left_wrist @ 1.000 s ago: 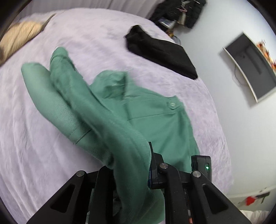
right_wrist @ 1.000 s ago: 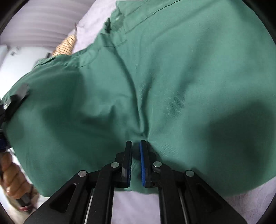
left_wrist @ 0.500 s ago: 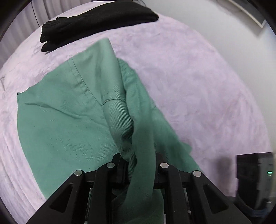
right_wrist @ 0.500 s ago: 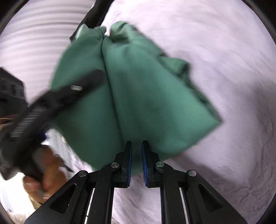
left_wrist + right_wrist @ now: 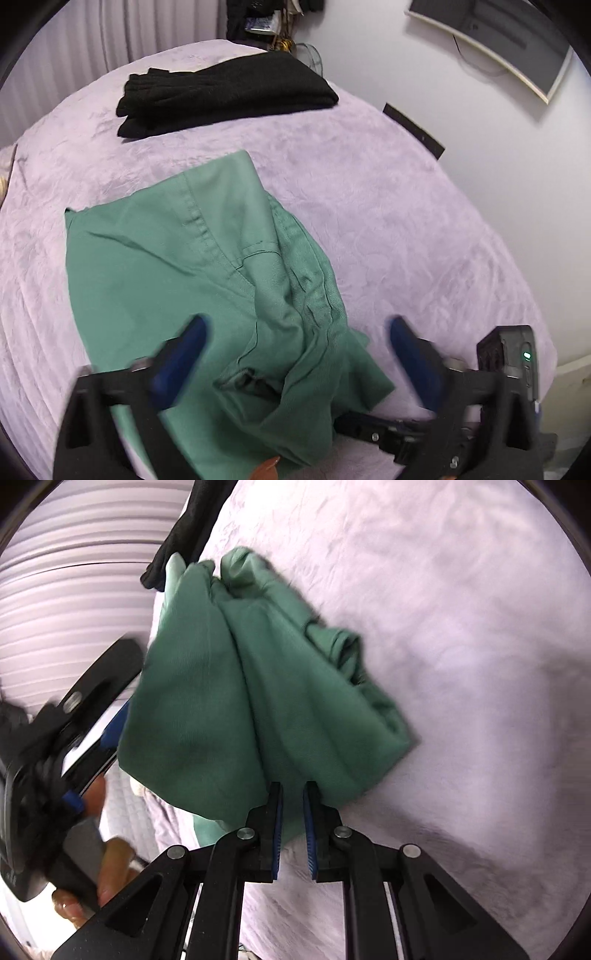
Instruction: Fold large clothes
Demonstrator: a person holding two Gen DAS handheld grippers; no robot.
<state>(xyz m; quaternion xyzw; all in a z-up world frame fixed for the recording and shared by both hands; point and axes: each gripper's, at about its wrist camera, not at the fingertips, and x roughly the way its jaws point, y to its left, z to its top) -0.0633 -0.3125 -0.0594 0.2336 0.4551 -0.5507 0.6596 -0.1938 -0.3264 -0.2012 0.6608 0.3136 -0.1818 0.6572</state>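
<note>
The green garment [image 5: 192, 266] lies partly folded on the lilac bedspread [image 5: 388, 221], with its bunched near edge toward the grippers. Beyond it, near the bedspread's far edge, sits a folded black garment [image 5: 221, 96], well apart. The left gripper [image 5: 295, 354] is opening, its blue pads [image 5: 181, 354] spread wide to either side of the bunched green cloth and off it. The right gripper [image 5: 293, 812] is also opening: a narrow gap shows between its jaws, with the green cloth's edge just beyond the tips, not pinched.
</note>
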